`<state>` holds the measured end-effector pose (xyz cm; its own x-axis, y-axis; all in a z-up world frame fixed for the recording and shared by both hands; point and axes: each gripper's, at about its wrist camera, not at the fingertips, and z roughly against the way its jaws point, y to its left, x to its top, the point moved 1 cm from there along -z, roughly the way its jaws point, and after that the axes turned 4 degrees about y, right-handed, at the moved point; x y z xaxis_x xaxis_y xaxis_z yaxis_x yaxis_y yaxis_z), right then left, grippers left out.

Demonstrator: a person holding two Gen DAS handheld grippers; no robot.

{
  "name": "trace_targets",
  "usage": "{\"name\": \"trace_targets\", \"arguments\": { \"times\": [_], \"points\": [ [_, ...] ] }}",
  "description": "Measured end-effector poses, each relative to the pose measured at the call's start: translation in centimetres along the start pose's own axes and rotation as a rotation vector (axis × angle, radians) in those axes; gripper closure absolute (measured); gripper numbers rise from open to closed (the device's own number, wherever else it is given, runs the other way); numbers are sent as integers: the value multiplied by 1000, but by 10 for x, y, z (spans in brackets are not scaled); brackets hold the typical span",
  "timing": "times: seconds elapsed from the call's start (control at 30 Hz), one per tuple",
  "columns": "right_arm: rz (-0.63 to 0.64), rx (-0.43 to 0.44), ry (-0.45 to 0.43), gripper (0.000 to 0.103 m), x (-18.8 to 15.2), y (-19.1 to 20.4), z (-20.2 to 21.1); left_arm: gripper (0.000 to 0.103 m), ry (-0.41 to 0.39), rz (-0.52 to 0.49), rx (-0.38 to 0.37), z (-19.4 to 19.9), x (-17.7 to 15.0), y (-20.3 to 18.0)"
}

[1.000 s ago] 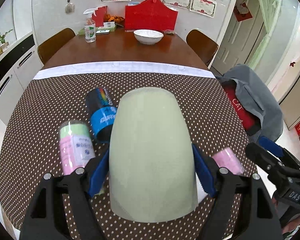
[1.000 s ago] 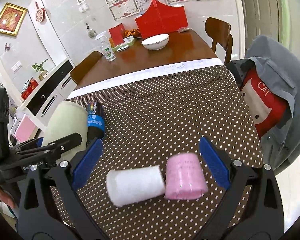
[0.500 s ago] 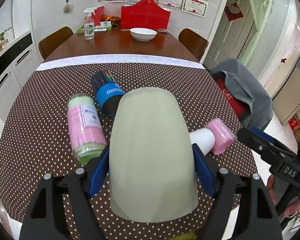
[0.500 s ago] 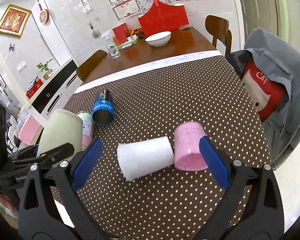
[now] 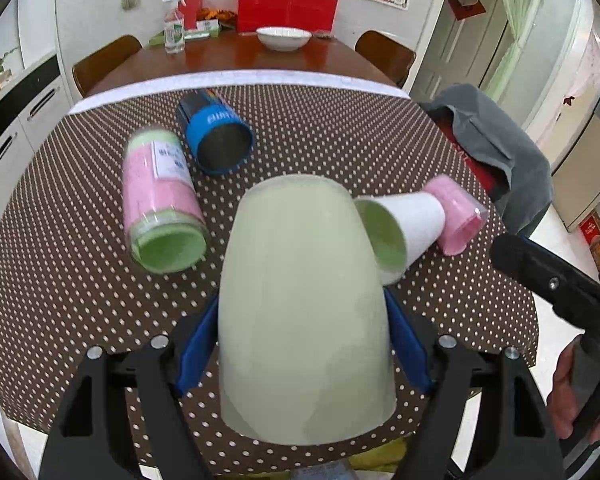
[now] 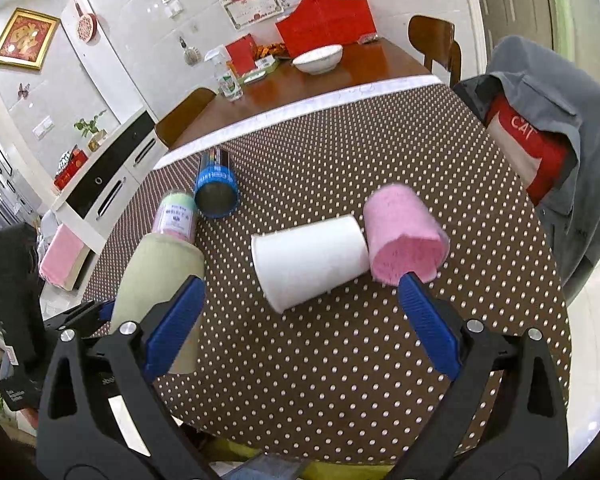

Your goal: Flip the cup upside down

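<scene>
Pale green cup (image 5: 304, 312), base pointing away, raised over the near table edge.

The left gripper (image 5: 304, 344) is clamping its blue pads (image 5: 198, 344) against both sides of the pale green cup (image 5: 304, 312), while the right gripper (image 6: 300, 320) is hovering with its fingers spread wide, gripping nothing.

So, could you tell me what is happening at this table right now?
A person holds a claw in each hand. The left claw is clamped on a pale green cup, held above the dotted tablecloth. The right claw is open and empty, near a white cup lying on its side.
</scene>
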<state>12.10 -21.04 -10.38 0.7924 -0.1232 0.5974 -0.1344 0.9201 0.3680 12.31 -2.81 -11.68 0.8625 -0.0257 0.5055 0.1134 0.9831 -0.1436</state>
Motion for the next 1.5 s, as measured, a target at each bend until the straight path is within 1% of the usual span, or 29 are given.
{"name": "trace_targets", "arguments": {
  "times": [0.23, 0.47, 0.57, 0.9, 1.13, 1.5],
  "points": [
    [-13, -1, 65, 8, -12, 1, -19, 26, 29, 6, -5, -14, -10, -4],
    [-44, 1, 143, 8, -22, -6, -42, 26, 81, 52, 12, -38, -11, 1],
    [-67, 14, 158, 8, -24, -10, -48, 26, 62, 49, 22, -39, -8, -1],
    [-85, 15, 158, 8, -21, -20, -49, 26, 45, 35, 71, -47, -2, -15],
    [-102, 23, 145, 8, -18, -29, -47, 26, 24, 51, 85, -43, 1, -6],
    [-105, 26, 137, 8, -12, -32, -46, 26, -1, 59, 83, -36, 10, -3]
  ]
}}
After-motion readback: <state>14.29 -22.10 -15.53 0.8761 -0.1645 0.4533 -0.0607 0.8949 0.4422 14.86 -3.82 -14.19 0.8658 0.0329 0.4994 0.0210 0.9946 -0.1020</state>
